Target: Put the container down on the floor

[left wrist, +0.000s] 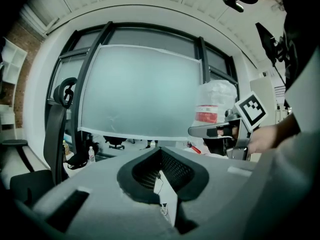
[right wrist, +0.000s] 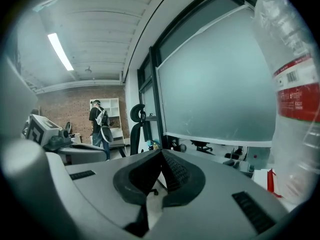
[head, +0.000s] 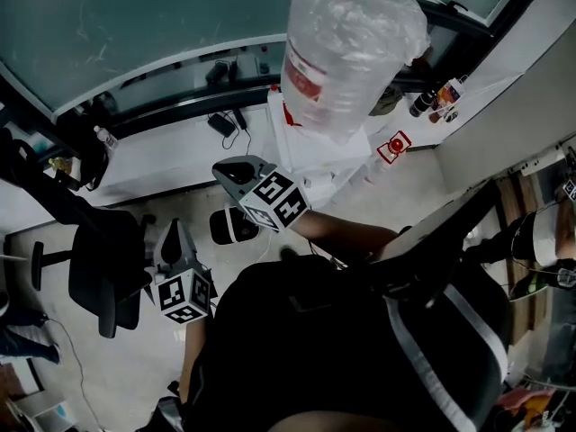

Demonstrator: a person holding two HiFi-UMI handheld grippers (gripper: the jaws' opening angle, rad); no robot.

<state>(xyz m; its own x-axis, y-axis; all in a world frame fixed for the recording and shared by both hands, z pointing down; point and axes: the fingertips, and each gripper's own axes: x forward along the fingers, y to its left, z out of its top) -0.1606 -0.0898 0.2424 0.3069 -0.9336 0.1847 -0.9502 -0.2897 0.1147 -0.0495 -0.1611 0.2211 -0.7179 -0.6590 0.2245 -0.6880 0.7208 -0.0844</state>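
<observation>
The container is a large clear plastic water bottle [head: 346, 52] with a red label, standing upright on a white surface by the window. It also shows behind the right gripper in the left gripper view [left wrist: 215, 109] and at the right edge of the right gripper view [right wrist: 295, 99]. My right gripper [head: 236, 174] is held up to the left of the bottle and apart from it. Its jaws meet at the tips [right wrist: 161, 151] with nothing between them. My left gripper [head: 175, 234] sits lower and further left, shut and empty [left wrist: 160, 150].
A black office chair [head: 103, 268] stands on the floor at the left. A white ledge [head: 171, 156] with small bottles [head: 106, 138] and cables runs along the window. A red-marked item [head: 396, 144] lies right of the bottle. A person [right wrist: 98, 121] stands far off.
</observation>
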